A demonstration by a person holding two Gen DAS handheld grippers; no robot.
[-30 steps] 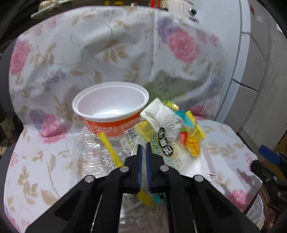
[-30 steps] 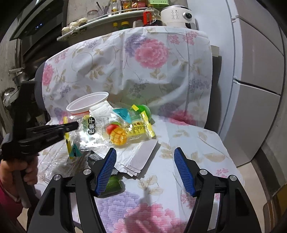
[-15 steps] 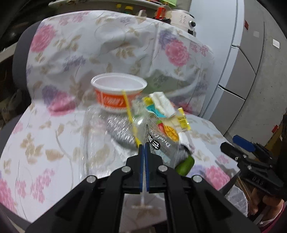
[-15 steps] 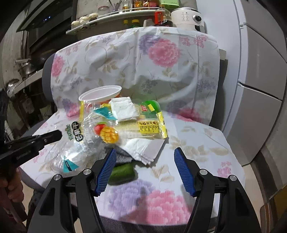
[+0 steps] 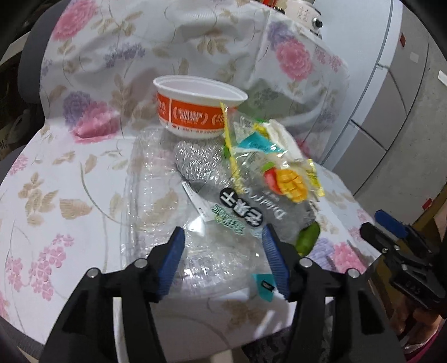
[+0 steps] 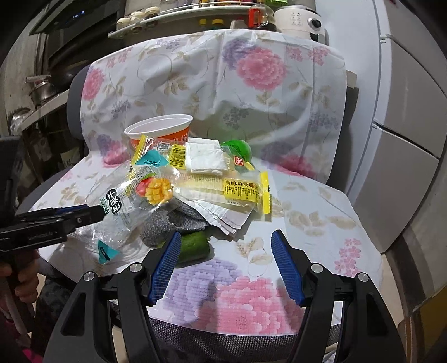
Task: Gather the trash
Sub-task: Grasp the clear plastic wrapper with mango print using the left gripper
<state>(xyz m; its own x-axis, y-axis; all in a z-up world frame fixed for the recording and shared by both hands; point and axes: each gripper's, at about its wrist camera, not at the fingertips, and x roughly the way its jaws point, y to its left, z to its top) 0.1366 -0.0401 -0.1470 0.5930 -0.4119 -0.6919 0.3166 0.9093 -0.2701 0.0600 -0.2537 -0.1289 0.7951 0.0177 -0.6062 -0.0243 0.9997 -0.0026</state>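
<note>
A pile of trash lies on a chair seat draped in floral cloth [image 5: 56, 173]. A clear dried-mango bag [image 5: 251, 201] lies across the pile, also in the right wrist view [image 6: 139, 201]. Behind it stands an orange-and-white noodle cup [image 5: 195, 111], also in the right wrist view [image 6: 159, 128]. There is a silver scouring pad [image 5: 195, 159], a yellow wrapper [image 6: 240, 190], a white folded tissue [image 6: 206, 156] and a green cucumber piece [image 6: 194, 247]. My left gripper [image 5: 223, 245] is open at the bag's near end. My right gripper [image 6: 225, 251] is open and empty, just short of the pile.
The cloth-covered chair back [image 6: 223, 92] rises behind the pile. A grey cabinet [image 6: 405, 139] stands at the right. A shelf with jars [image 6: 181, 16] and a white appliance [image 6: 299, 19] sit behind the chair. The seat's front edge [image 6: 251, 329] is near my right gripper.
My left gripper was shut on the mango bag and pulling it back; now its jaws stand open and the bag lies loose. The right gripper has moved closer to the pile.
</note>
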